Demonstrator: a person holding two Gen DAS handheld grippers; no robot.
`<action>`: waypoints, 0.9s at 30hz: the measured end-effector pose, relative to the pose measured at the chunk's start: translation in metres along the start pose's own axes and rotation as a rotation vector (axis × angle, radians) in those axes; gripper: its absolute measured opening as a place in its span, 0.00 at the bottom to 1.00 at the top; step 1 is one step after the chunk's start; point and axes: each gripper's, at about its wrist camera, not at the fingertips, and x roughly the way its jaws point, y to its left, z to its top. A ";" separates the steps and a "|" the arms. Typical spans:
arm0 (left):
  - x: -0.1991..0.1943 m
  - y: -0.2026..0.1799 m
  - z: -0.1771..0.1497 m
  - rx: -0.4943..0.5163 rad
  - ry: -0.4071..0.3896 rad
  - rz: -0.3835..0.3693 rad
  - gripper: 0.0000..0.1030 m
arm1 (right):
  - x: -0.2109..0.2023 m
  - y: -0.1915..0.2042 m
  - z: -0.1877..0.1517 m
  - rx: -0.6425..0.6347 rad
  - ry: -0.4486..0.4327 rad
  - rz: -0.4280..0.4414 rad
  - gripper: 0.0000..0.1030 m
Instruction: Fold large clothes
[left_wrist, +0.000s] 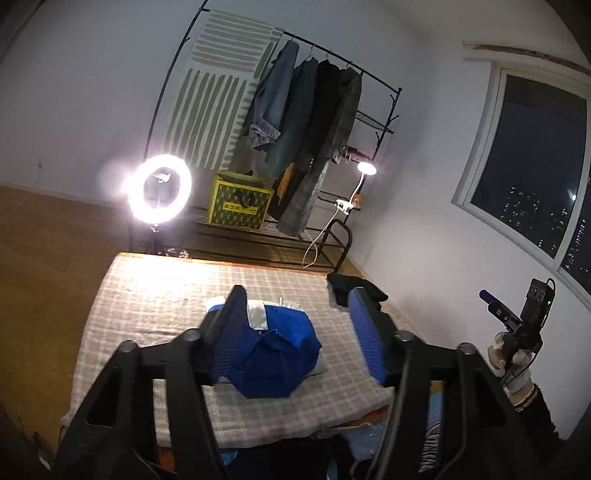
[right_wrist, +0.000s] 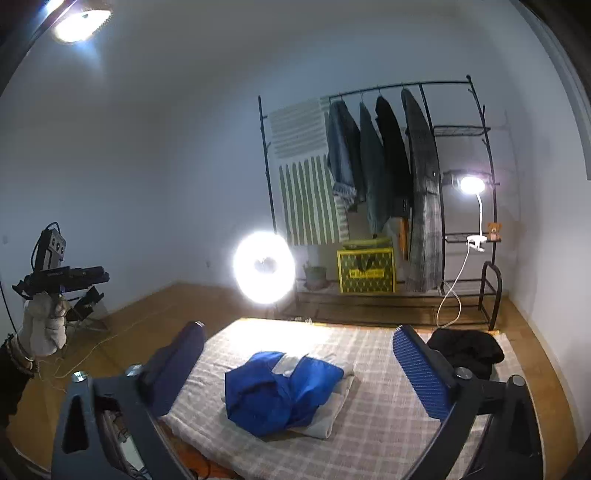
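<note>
- Left wrist view: the left gripper (left_wrist: 295, 332) hangs above a checked table cover (left_wrist: 147, 295), jaws parted with nothing between them. Beyond the jaws lies the blue garment (left_wrist: 280, 354), bundled on folded pale cloth near the middle of the cover, apparently a finished stack. A dark garment (left_wrist: 351, 288) waits at the far right corner. The left finger covers part of the bundle, and the near edge of the table is cut off by the gripper's frame.
- Right wrist view: the right gripper (right_wrist: 299, 369) stands wide open and empty, clear of the blue garment (right_wrist: 280, 391). The gloved left hand (right_wrist: 42, 325) holds its tool at the frame's left edge. Glare from a ring light (right_wrist: 264, 273) washes out the cover's far edge.
</note>
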 end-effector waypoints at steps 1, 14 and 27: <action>0.003 0.001 -0.003 -0.015 0.006 -0.007 0.59 | 0.000 0.000 -0.002 0.006 0.003 -0.002 1.00; 0.201 0.131 -0.116 -0.413 0.257 -0.019 0.59 | 0.168 -0.032 -0.118 0.339 0.311 0.042 0.86; 0.318 0.223 -0.187 -0.754 0.397 -0.066 0.59 | 0.303 -0.059 -0.214 0.514 0.573 0.113 0.84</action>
